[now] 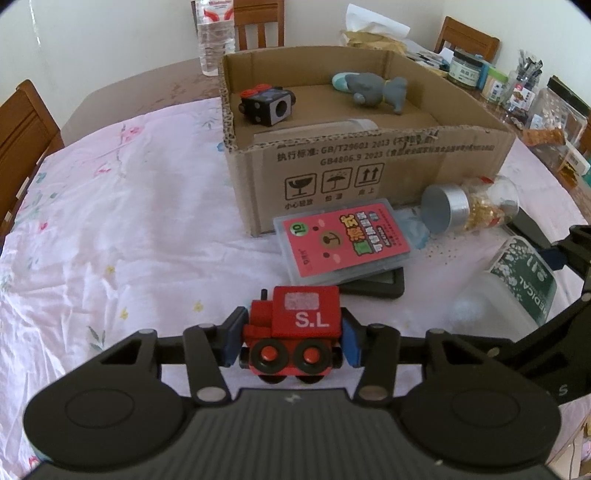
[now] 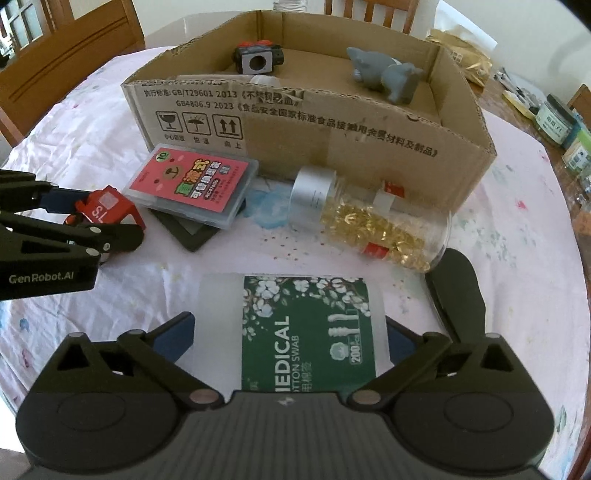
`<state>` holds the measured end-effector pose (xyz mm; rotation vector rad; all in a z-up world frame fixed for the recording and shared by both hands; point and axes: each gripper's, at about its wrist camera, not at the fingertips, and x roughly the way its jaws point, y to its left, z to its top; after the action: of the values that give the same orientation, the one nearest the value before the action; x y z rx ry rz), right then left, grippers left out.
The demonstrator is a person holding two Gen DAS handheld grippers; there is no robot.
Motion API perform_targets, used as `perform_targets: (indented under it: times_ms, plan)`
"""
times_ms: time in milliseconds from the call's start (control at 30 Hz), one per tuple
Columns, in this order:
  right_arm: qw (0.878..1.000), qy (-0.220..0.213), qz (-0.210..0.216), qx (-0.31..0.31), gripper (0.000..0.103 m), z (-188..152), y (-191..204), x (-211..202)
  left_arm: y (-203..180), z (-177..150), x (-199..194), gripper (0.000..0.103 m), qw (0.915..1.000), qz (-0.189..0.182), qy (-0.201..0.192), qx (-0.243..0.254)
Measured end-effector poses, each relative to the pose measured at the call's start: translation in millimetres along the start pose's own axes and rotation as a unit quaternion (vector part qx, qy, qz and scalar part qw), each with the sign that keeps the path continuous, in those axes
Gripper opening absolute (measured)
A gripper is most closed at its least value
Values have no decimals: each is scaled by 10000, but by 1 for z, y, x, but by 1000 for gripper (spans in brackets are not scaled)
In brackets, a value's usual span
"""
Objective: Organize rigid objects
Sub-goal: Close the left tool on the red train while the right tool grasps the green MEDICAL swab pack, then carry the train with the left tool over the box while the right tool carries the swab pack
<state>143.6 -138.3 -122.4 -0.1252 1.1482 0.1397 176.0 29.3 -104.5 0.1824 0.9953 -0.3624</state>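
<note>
A red wooden toy train [image 1: 306, 314] marked "S.L" is between the blue pads [image 1: 236, 334] of my left gripper [image 1: 293, 334], which is shut on its two ends just above the flowered tablecloth. In the right wrist view the train [image 2: 107, 208] shows at the far left inside that gripper. My right gripper [image 2: 291, 326] is shut on a translucent cotton swab box [image 2: 306, 325] with a green label, its pads against both sides. Behind stands an open cardboard box [image 1: 332, 162] with a black cube toy [image 1: 266, 105] and a grey animal figure [image 1: 376, 90] inside.
In front of the cardboard box lie a pink card case [image 1: 343, 240] on a dark flat slab [image 1: 373, 290] and a toppled jar [image 1: 469, 208] with a silver lid and gold capsules. A water bottle [image 1: 216, 33], several jars [image 1: 465, 68] and wooden chairs ring the table.
</note>
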Motion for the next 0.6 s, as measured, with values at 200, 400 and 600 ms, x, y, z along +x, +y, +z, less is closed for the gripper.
perform_targets:
  times_ms: [200, 400, 600]
  plan:
    - [10000, 33, -1, -14, 103, 0, -1, 0, 0, 0, -1, 51, 10000, 33, -16, -44]
    - [10000, 17, -32, -50, 88, 0, 0, -10, 0, 0, 0, 51, 10000, 41, 8, -81]
    - [9999, -11, -45, -91, 87, 1, 5, -19, 0, 5, -2, 51, 9999, 54, 88, -38]
